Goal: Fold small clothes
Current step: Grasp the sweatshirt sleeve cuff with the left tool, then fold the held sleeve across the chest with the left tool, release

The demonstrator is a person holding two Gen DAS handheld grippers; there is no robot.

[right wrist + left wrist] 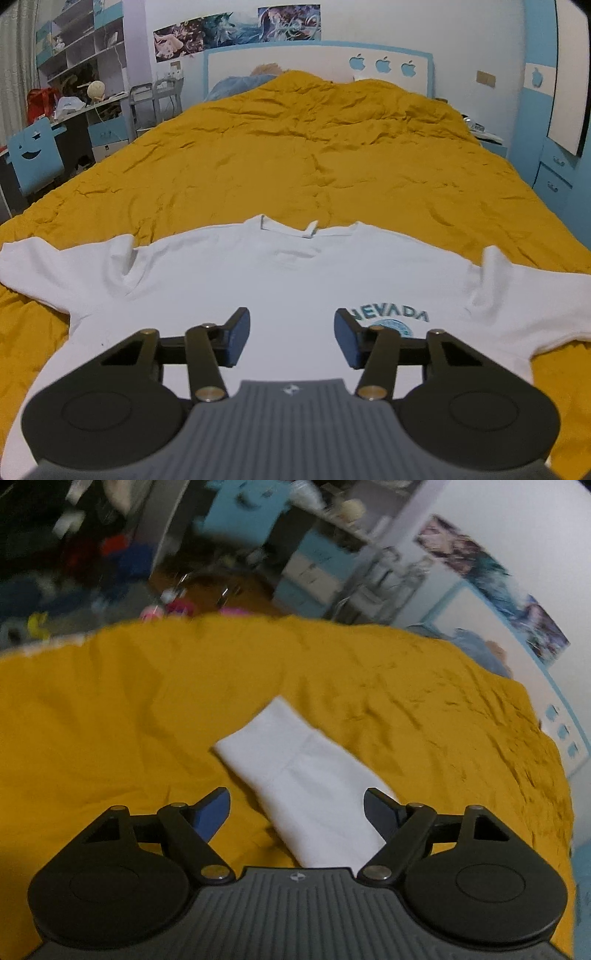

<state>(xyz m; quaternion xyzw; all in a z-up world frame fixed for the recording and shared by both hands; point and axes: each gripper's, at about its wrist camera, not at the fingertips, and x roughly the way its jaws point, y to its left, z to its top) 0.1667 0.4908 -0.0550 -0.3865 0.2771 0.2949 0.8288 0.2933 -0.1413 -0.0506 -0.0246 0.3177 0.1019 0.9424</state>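
A white T-shirt (258,280) with a blue NEVADA print lies spread flat on the mustard-yellow bed cover (314,155), collar away from me, both sleeves out to the sides. My right gripper (291,338) is open and empty, hovering over the shirt's chest. In the left wrist view, one white sleeve (306,782) lies on the cover (110,720). My left gripper (297,812) is open and empty, its fingers either side of the sleeve just above it. The left view is motion-blurred.
The bed's blue-and-white headboard (317,62) stands at the far end against a wall. A desk, shelves and a blue chair (35,155) stand left of the bed. Blue drawers (554,177) stand on the right.
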